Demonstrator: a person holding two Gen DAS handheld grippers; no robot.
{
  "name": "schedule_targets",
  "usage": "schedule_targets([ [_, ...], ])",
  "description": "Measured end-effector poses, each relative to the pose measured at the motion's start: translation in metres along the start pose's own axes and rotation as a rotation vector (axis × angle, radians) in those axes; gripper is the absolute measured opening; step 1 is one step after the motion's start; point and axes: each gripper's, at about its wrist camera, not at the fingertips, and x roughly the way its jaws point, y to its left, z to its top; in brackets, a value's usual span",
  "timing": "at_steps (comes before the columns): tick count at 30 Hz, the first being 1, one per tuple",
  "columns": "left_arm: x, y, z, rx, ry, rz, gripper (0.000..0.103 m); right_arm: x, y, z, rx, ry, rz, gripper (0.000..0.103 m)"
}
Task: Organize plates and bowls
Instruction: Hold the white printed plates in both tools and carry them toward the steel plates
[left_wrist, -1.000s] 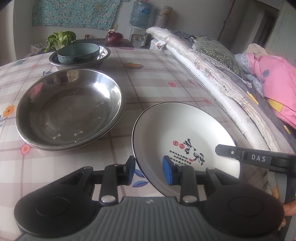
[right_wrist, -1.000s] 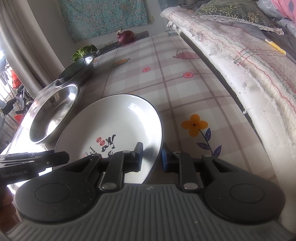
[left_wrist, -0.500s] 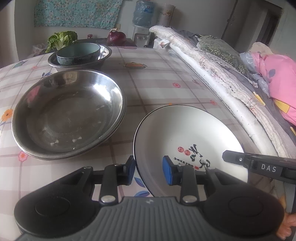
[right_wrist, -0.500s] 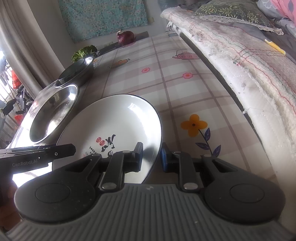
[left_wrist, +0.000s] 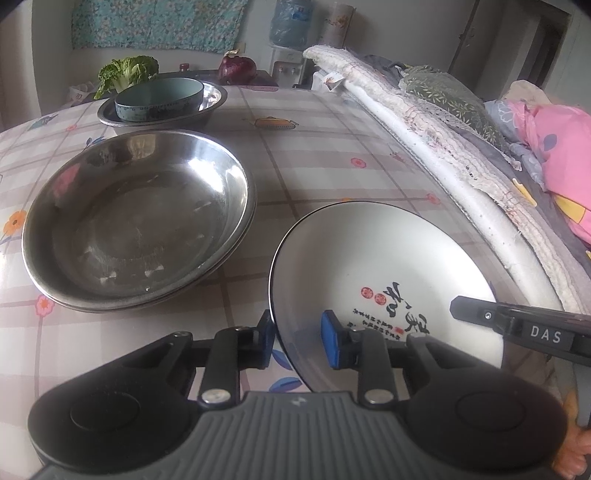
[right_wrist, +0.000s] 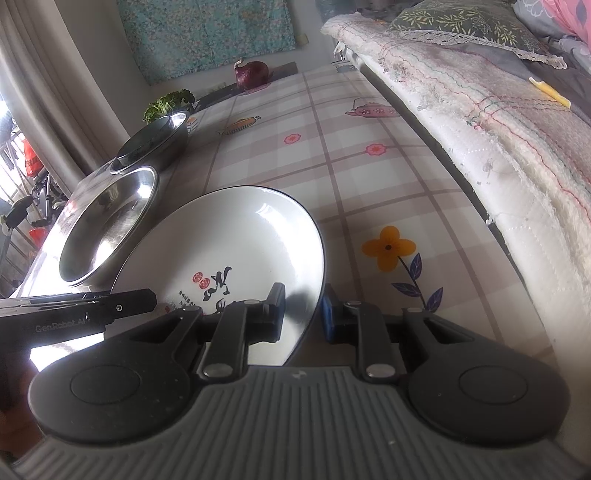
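1. The white plate (left_wrist: 384, 258) is round with a thin dark rim. It has black brush writing and two small red dots painted inside. It sits low over the checked tablecloth (left_wrist: 314, 155), and I cannot tell if its bottom touches the cloth.
2. The left gripper (left_wrist: 297, 338) has its two blue pads on either side of the plate's near left rim. One pad is outside the rim and one is inside the plate. The gap is narrow, but I cannot tell if the pads press the rim.
3. The right gripper (right_wrist: 303, 312) straddles the plate's (right_wrist: 236, 251) near right rim the same way, with a narrow gap. The inner pad looks close to the plate, but a firm grip is hard to make out.
4. The near edge of the plate is hidden behind both gripper bodies. In each view the other gripper's black finger pokes in from the side over the plate.
5. Just past the left fingers, to the left of the plate, sits a wide steel basin (left_wrist: 140, 218). It looks like two basins stacked, one rim under the other.
6. Farther ahead is a smaller steel bowl (left_wrist: 210, 103) with a blue-green bowl (left_wrist: 159, 99) inside it.
7. Farthest away are a leafy green vegetable (left_wrist: 127, 72) and a purple onion (left_wrist: 236, 66). To the right of the fingers a folded quilt (right_wrist: 498, 122) lies along the table edge.
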Motion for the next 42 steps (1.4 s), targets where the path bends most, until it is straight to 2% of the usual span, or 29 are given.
schedule_targets([
  [42, 0.0006, -0.0024, 0.0017, 0.019, 0.007, 0.011, 0.029, 0.0046, 0.0053, 0.0023, 0.020, -0.017, -0.028, 0.023],
])
